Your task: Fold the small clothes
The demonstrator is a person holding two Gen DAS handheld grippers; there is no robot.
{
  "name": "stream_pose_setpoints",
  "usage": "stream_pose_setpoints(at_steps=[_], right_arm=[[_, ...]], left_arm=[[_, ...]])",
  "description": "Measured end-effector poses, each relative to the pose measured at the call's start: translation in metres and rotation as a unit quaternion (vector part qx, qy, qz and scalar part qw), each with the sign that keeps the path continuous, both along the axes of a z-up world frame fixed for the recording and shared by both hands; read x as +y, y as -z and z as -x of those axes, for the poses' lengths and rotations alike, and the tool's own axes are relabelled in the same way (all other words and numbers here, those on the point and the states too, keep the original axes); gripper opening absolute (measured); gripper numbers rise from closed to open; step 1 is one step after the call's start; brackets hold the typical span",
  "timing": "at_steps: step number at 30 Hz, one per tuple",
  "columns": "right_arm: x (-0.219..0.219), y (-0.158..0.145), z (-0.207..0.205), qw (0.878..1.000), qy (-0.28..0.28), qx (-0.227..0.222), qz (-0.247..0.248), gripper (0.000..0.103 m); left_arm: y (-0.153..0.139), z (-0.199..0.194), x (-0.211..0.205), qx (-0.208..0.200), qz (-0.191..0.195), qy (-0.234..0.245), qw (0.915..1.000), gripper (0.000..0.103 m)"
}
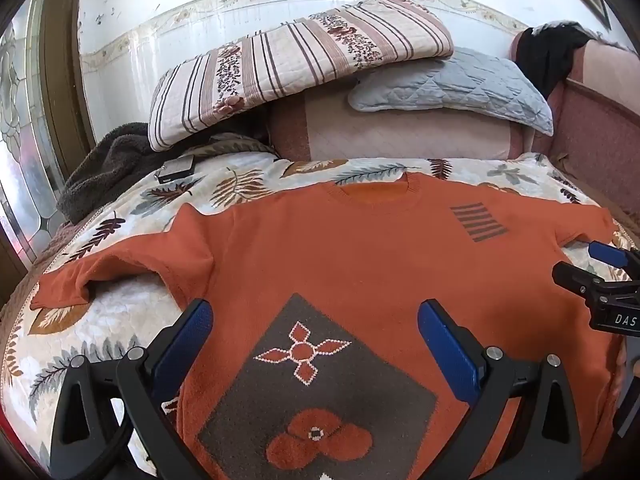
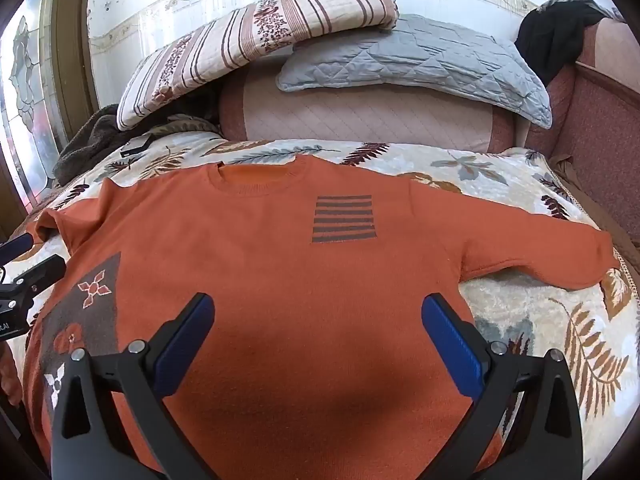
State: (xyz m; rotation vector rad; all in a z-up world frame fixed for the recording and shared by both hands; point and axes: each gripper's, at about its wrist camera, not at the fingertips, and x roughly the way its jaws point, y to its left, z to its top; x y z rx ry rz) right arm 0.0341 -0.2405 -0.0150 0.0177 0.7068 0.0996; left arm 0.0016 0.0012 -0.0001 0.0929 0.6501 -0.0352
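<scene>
Left wrist: my left gripper (image 1: 314, 322) hangs over the sweater (image 1: 340, 248), flat on the bed (image 1: 120, 312), jaws wide and empty. Only here is the whole grey patch (image 1: 316, 392) seen. Right wrist: right gripper (image 2: 318, 316) likewise wide, empty. Only here is the far sleeve (image 2: 540, 252) whole. Risk, I judge: pinching quilt along with knit.

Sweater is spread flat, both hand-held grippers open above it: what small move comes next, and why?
Probably bring the left hand-held gripper down onto the left sleeve of the orange knit sweater. Both sleeves lie spread on the leaf-print quilt, unfolded, and neither gripper holds anything.
</scene>
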Motion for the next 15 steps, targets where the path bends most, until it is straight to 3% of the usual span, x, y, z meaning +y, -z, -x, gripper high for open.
stream_pose_setpoints(at_steps=[15], right_arm=[[-0.0066,-0.0016,-0.0023,1.000,0.000,0.001,-0.002,0.103]], left_arm=[[0.0046,0.0004,-0.0020,-0.001,0.002,0.000,1.0000,0.103]])
